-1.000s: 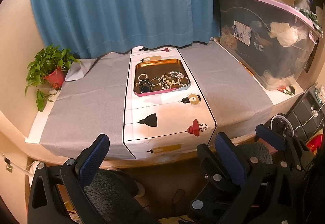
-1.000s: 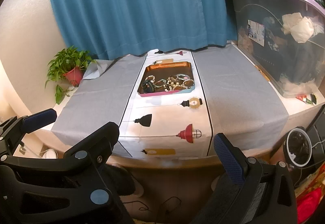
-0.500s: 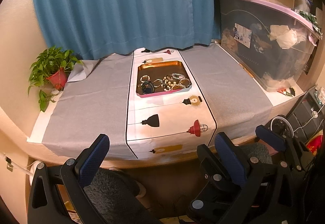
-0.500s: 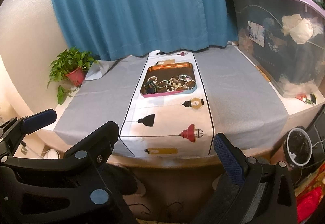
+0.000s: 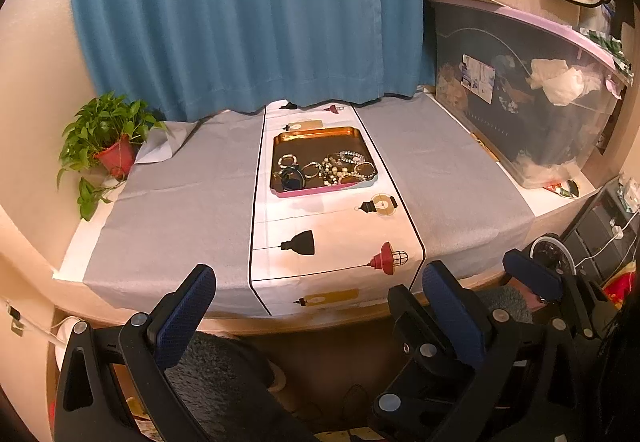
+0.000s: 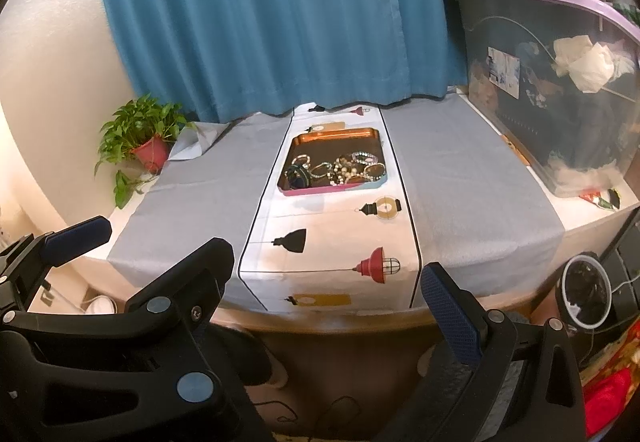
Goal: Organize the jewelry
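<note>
A copper tray with a pink front rim (image 5: 320, 133) sits on the white lamp-print runner (image 5: 332, 238), far from me; it also shows in the right wrist view (image 6: 335, 135). A tangle of bracelets and bead strands (image 5: 326, 169) lies in its near half, also seen in the right wrist view (image 6: 336, 169). My left gripper (image 5: 316, 306) is open and empty, below the table's front edge. My right gripper (image 6: 328, 282) is open and empty, likewise in front of the edge. Each gripper shows at the side of the other's view.
A potted green plant (image 5: 106, 137) stands at the table's left end. A large clear storage bin with a purple lid (image 5: 532, 97) stands at the right. A blue curtain (image 5: 248, 13) hangs behind the table. Grey cloth (image 5: 180, 209) flanks the runner.
Both views have shifted slightly, with the table and tray drifting a little in the frames. Both grippers stay open and empty.
</note>
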`<state>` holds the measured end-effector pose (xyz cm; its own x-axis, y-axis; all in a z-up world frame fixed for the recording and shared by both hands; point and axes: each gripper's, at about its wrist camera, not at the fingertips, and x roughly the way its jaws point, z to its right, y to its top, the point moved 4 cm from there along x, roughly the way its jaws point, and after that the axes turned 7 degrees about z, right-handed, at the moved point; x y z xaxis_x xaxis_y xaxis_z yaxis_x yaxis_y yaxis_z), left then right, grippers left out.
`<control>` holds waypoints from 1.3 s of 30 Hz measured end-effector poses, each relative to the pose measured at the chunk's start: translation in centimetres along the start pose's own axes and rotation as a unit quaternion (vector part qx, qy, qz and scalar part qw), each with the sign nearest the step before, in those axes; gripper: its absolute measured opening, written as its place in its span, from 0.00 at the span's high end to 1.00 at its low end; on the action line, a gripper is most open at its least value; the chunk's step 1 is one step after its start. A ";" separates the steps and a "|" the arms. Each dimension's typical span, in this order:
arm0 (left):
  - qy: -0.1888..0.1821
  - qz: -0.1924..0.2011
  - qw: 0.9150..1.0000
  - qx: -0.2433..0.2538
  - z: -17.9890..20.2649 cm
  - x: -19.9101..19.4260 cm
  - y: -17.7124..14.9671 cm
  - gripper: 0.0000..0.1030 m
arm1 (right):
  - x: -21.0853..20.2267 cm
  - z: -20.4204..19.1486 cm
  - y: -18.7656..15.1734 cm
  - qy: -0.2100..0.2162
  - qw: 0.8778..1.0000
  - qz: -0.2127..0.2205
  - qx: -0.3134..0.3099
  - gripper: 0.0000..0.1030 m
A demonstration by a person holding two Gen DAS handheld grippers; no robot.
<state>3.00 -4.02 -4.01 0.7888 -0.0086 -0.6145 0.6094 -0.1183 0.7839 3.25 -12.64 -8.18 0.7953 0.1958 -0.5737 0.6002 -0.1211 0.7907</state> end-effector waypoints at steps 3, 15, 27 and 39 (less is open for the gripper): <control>-0.001 0.001 1.000 -0.001 0.0 0.0 0.0 0.00 | 0.0 0.0 0.0 0.000 1.000 0.000 0.000 0.04; 0.004 -0.001 1.000 -0.004 -0.3 0.0 0.2 0.00 | 0.2 -0.6 0.6 0.006 1.000 -0.006 -0.007 0.04; 0.007 -0.007 1.000 -0.006 -0.1 0.5 -0.1 0.00 | 1.1 -0.3 0.3 0.006 1.000 -0.012 -0.004 0.04; 0.001 -0.012 1.000 -0.007 0.0 1.3 -0.7 0.00 | 1.5 -0.1 0.0 0.005 1.000 -0.017 -0.004 0.04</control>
<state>3.63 -3.96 -5.32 0.7745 -0.0031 -0.6325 0.6288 -0.1047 0.7705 4.43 -12.24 -8.99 0.7733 0.2087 -0.5987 0.6265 -0.1067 0.7720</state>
